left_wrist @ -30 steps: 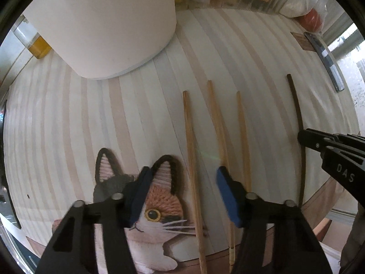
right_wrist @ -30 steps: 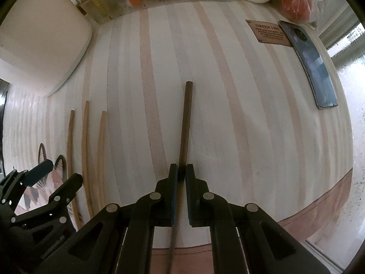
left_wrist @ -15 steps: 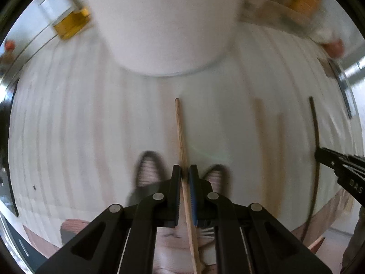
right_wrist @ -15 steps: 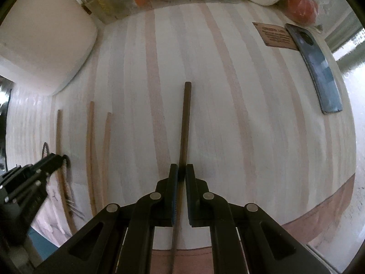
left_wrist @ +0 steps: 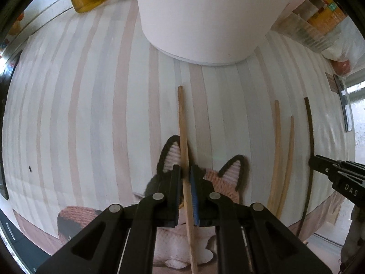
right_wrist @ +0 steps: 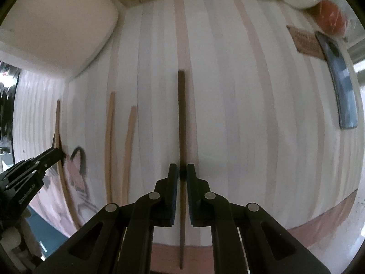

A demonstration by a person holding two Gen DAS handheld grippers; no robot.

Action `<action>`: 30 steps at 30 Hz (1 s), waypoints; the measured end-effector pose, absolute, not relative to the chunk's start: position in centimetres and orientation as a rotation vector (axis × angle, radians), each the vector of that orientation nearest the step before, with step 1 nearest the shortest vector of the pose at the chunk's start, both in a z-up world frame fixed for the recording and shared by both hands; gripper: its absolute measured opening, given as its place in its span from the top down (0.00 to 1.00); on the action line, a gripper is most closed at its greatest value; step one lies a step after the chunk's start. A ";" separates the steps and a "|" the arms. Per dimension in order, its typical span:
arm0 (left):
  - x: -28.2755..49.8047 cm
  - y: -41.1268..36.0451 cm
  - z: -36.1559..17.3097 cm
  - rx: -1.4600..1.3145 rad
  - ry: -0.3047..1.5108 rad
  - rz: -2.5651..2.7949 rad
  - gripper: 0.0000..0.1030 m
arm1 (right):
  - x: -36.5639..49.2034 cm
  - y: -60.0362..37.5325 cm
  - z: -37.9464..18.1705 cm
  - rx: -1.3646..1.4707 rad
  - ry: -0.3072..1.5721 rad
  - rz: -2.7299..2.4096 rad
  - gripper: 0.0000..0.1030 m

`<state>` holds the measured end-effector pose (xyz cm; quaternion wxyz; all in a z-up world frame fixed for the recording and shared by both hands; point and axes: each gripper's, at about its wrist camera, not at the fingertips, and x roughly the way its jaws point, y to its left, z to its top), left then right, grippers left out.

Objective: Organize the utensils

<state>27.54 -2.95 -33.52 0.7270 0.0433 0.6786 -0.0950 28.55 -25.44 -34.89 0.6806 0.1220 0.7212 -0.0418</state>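
the left gripper (left_wrist: pixel 186 175) is clamped on a light wooden chopstick (left_wrist: pixel 182 123) that runs forward over the cat-shaped mat (left_wrist: pixel 228 180) toward the white container (left_wrist: pixel 205 18). the right gripper (right_wrist: pixel 182 173) is closed around a dark chopstick (right_wrist: pixel 181 114) lying along the striped tabletop (right_wrist: pixel 239 114). two more light chopsticks (right_wrist: pixel 109 141) lie side by side on the table between the grippers.

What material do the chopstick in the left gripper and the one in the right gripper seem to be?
Light chopstick: probably bamboo or pale wood, matte tan, unvarnished look. Dark chopstick: possibly dark-stained wood, matte brown, squared end; the blur leaves it open.
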 end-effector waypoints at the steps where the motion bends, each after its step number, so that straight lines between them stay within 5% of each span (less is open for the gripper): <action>1: 27.5 -2.9 -33.6 0.100 1.492 -0.206 0.93 | 28.5 -25.2 -34.9 0.254 1.616 -0.089 0.91; 22: 27.9 -1.7 -33.5 0.098 1.504 -0.191 0.92 | 27.1 -24.3 -34.8 0.171 1.586 -0.181 0.93; 30: 27.8 -3.4 -33.3 0.118 1.496 -0.182 0.90 | 28.5 -23.3 -34.9 0.180 1.584 -0.188 0.79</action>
